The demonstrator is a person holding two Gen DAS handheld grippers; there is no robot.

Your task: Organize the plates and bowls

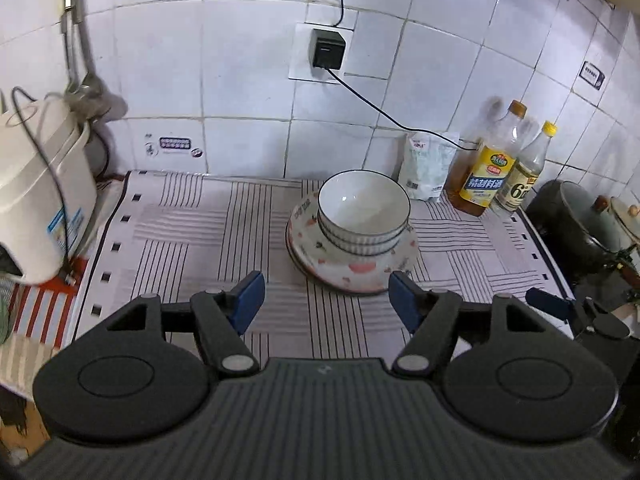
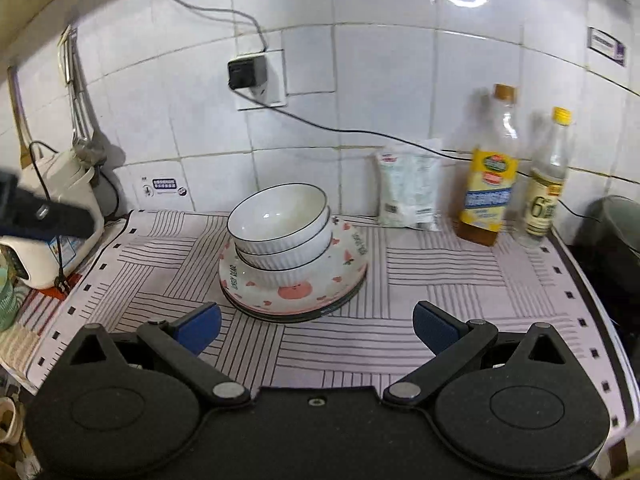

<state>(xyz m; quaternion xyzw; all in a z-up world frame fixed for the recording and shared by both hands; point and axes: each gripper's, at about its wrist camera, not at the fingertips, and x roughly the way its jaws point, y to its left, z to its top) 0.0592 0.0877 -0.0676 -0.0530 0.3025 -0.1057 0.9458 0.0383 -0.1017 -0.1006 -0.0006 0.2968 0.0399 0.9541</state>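
The bench (image 1: 192,240), covered by a pale cloth with grey striped squares, carries the whole stack just ahead of both tongs, with nothing between them and it. Largest in the stack are the round glazed ceramic plates with pink heart and bear prints (image 2: 296,292), at least two lying flat one on another; they are probably heavy, stiff, breakable and slick, and their thin rims sit close to the cloth, so a hold would likely have to pinch the raised rim edge nearest the tongs or slide a pad beneath it. On them rest the two nested white ribbed ceramic bowls with dark rims (image 1: 362,220), set off-centre toward the left side of the plates in the right wrist view; these look lighter, yet equally brittle and slippery, and their upright walls offer the easier grip, one pad inside and one outside the rim. The left tongs (image 1: 326,300) stand open and empty, near the plates' front edge. The right tongs (image 2: 316,328) are likewise spread wide with nothing held, just short of the plates.
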